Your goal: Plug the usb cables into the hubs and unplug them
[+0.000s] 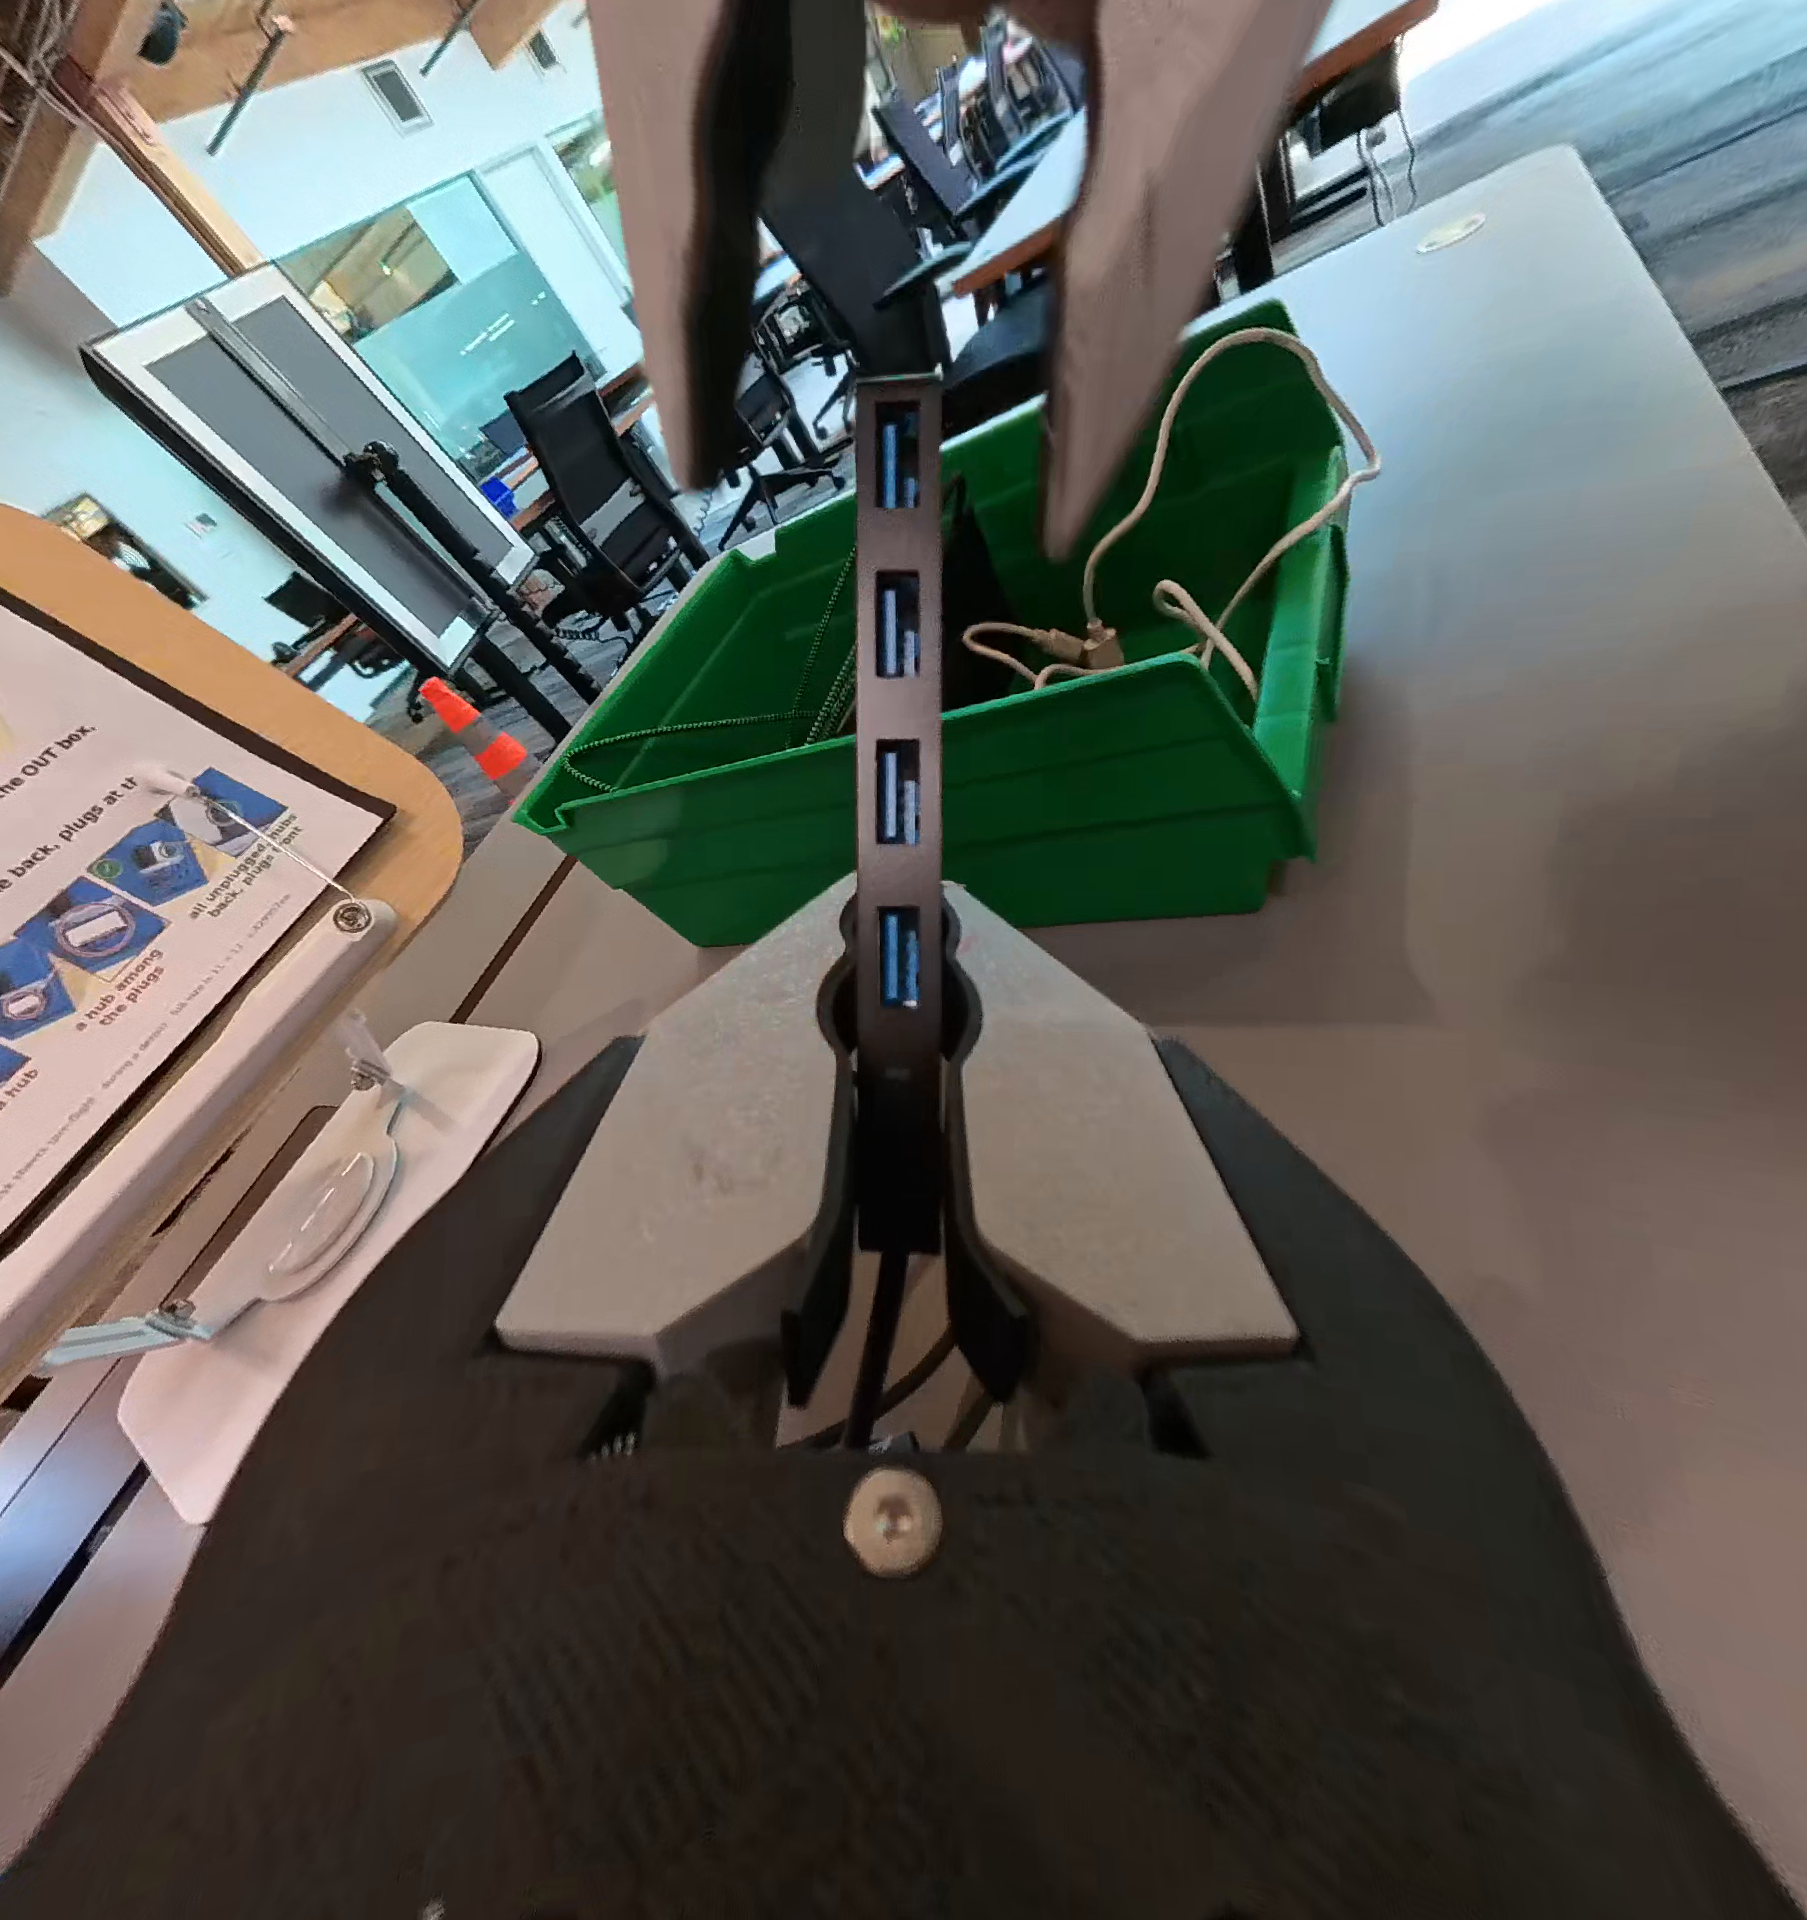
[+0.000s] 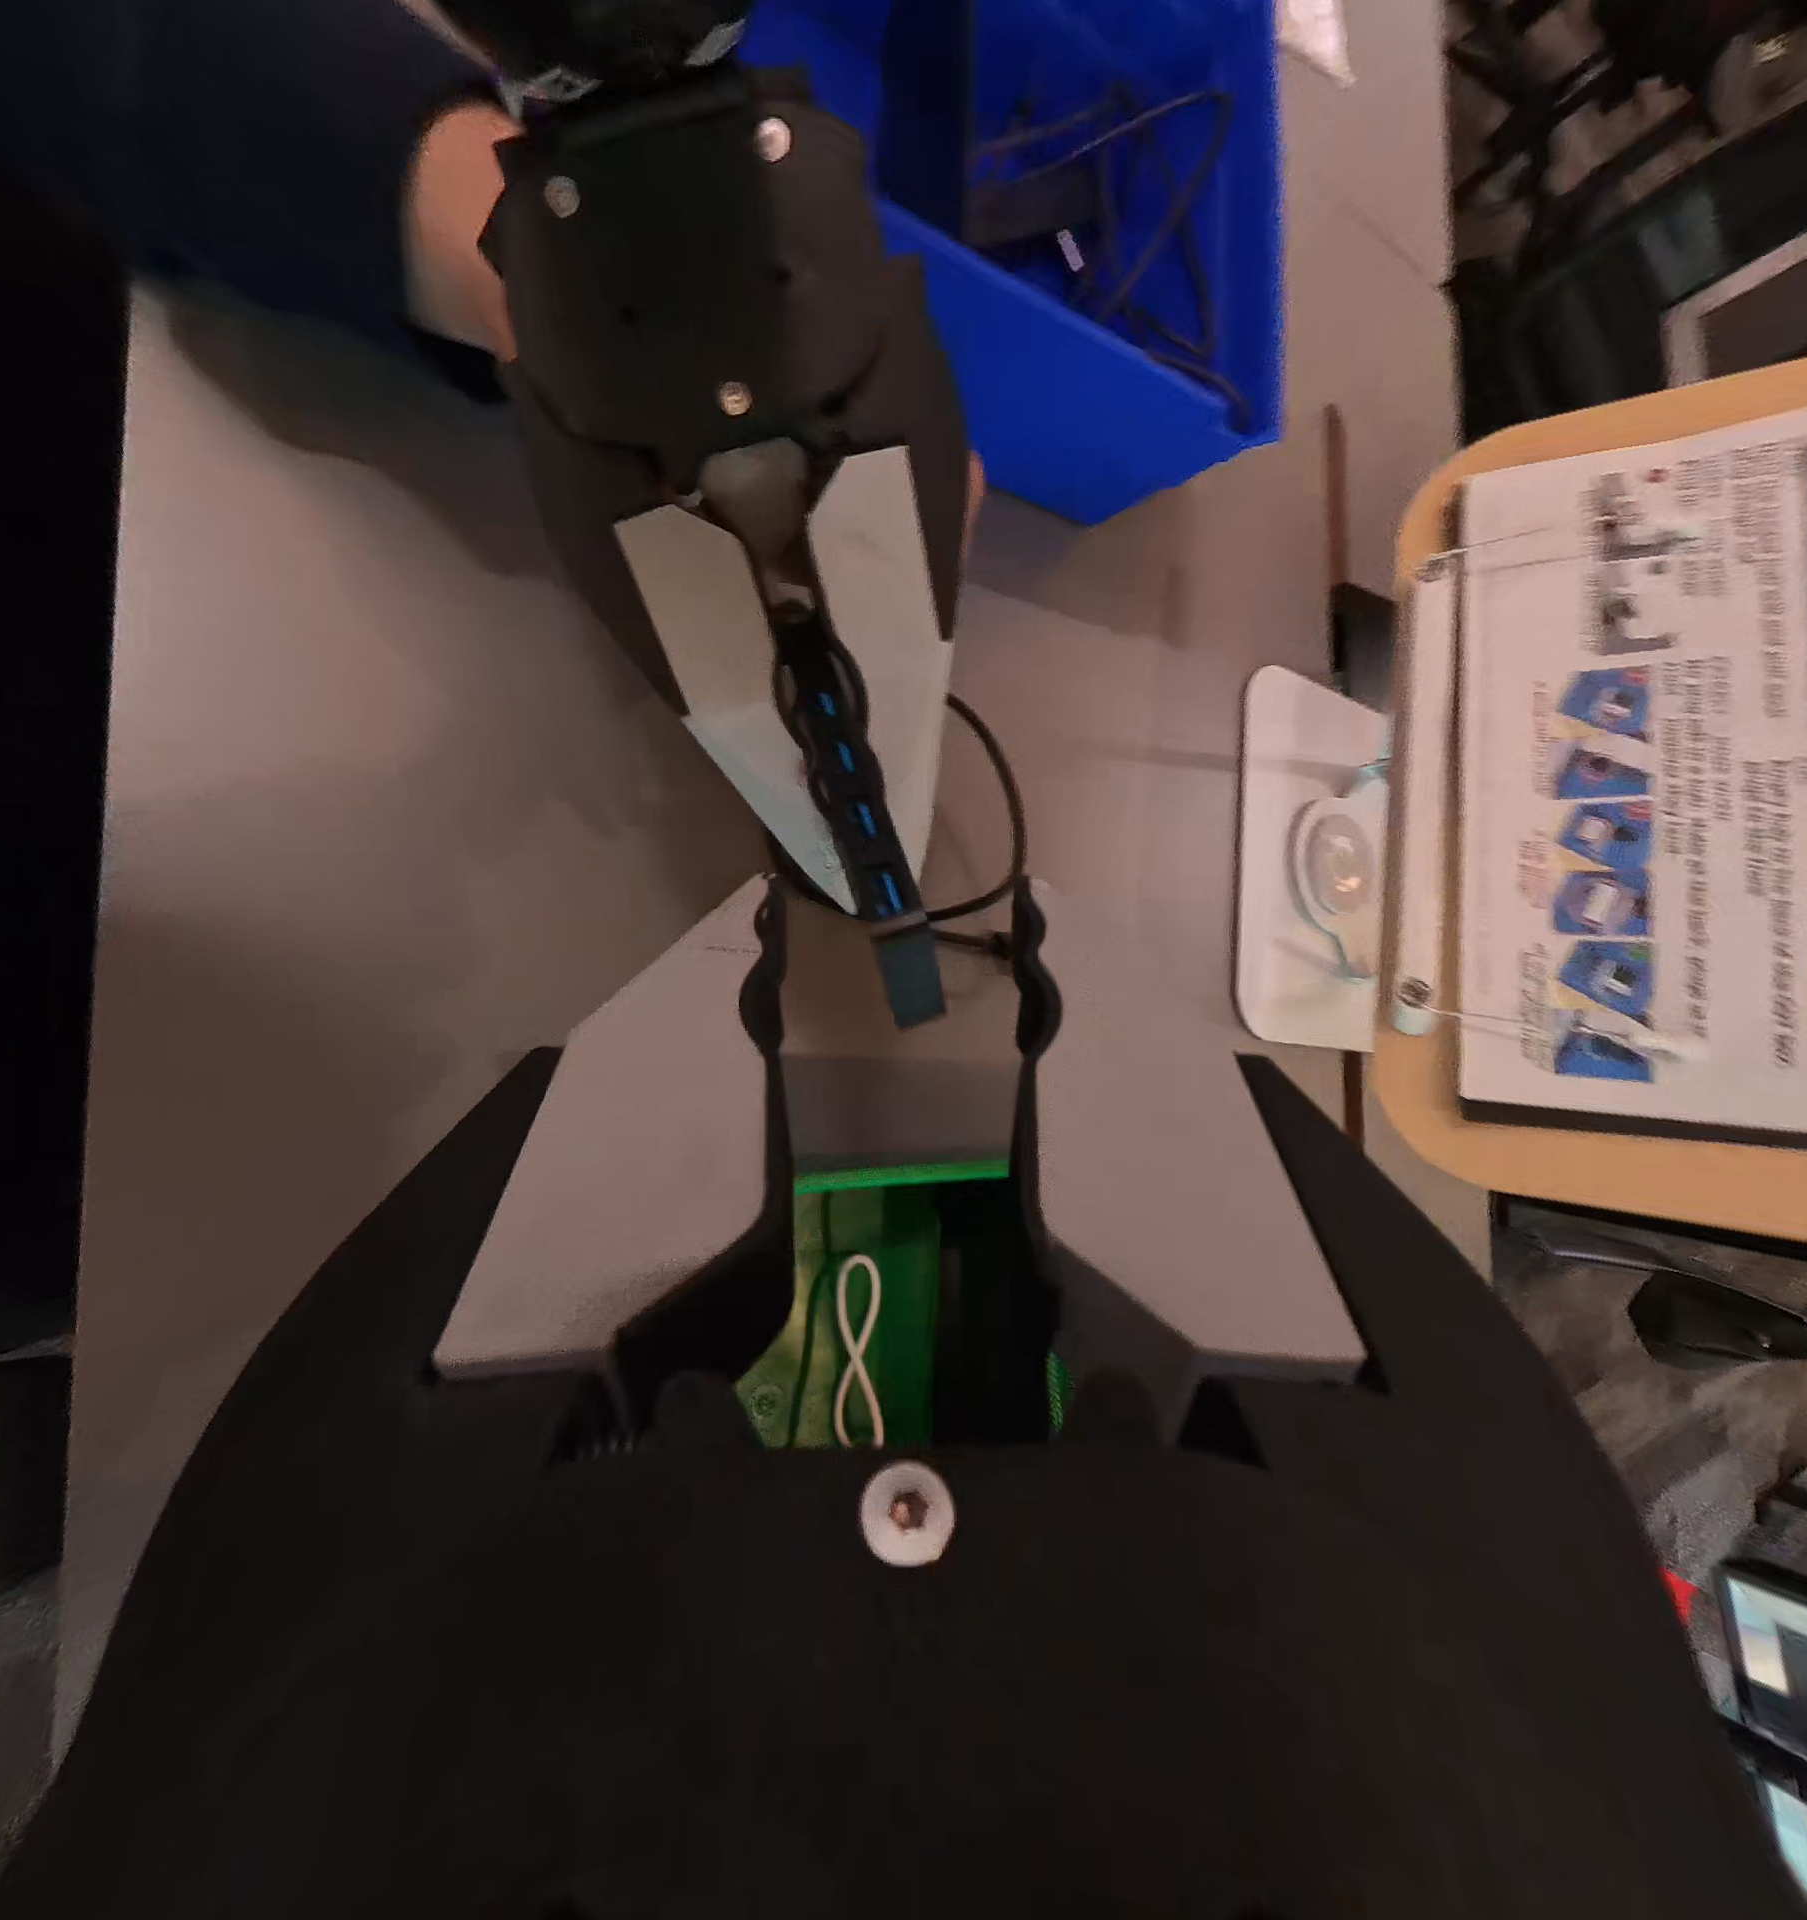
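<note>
1. Currently between steps, by the look of it: hub (image 1: 899, 790) held up, no cable plugged into any of its four blue ports, all of them bare in the left wrist view.
2. Left gripper (image 1: 899, 1023) clamped on the hub's lower end, jaws pressed against both narrow sides; hub standing out along the fingers, ports facing the camera, its own black lead trailing back under the gripper.
3. Right gripper (image 2: 899, 935) open and empty, jaws well apart, seen from the left wrist view hanging above the hub's far end with one finger either side of it, not touching.
4. Green bin (image 1: 982, 790) just beyond the hub on the grey bench (image 1: 1553, 935), holding a loose white cable (image 1: 1190, 582) with its plug lying inside, plus a dark braided cable draped over the near rim.
5. Blue bin (image 2: 1065, 343) farther along the bench with dark cables in it; instruction sheet (image 2: 1647, 769) on a wooden board off to the side.
6. Probable step in hand: fetching a cable for insertion.
7. Next move likely calling for: lowering the right gripper into the green bin, pinching a plug close behind its metal shell, then squaring it to a port while the left keeps the hub steady.
8. Worth watching: plug orientation, hard to judge from here.
</note>
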Demonstrator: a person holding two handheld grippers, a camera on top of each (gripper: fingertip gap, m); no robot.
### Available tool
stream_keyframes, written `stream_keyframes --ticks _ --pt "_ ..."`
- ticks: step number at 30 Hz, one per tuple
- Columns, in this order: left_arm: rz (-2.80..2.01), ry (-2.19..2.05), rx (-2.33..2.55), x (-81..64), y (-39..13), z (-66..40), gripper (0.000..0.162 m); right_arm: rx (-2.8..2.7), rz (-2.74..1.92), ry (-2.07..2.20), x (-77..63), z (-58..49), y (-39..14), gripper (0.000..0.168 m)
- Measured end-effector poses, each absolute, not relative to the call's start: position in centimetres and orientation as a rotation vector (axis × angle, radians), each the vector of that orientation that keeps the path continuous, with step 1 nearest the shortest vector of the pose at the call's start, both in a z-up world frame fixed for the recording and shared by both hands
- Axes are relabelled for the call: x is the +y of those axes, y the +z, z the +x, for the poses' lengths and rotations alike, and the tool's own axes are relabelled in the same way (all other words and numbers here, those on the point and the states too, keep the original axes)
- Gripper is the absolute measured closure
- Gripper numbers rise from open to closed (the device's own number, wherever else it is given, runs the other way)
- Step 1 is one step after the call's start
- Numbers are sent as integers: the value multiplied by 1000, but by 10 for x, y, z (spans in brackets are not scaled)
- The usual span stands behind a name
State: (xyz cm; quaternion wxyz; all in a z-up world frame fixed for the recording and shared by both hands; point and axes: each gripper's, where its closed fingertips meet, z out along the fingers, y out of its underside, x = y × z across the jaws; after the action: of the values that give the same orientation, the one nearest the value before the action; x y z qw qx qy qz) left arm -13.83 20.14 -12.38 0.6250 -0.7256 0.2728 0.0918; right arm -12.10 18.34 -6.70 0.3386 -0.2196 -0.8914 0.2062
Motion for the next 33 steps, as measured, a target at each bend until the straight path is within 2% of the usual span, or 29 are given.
stream_keyframes --ticks 1,2,3,9,14,20,27,33 --pt "-1669 206 636 201 -125 -137 156 -2352 -569 518 179 -124 -76 131" --pt "-1662 193 648 200 -124 -135 157 -2364 -574 488 178 -128 -82 146" --pt "-1650 192 648 199 -122 -134 156 -2382 -580 470 176 -131 -89 155" --pt "-1657 203 647 199 -123 -135 157 -2375 -590 280 189 -135 -103 152" --pt "-1659 167 640 198 -122 -134 155 -2386 -572 220 190 -132 -109 159" --pt "-1609 186 552 201 -112 -142 137 -2365 -631 323 190 -128 -104 161" --pt "-1616 268 490 202 -110 -159 139 -2311 -729 441 203 -124 -91 160" --pt "-1644 240 294 203 -107 -188 122 -2164 -831 564 224 -117 -59 160"
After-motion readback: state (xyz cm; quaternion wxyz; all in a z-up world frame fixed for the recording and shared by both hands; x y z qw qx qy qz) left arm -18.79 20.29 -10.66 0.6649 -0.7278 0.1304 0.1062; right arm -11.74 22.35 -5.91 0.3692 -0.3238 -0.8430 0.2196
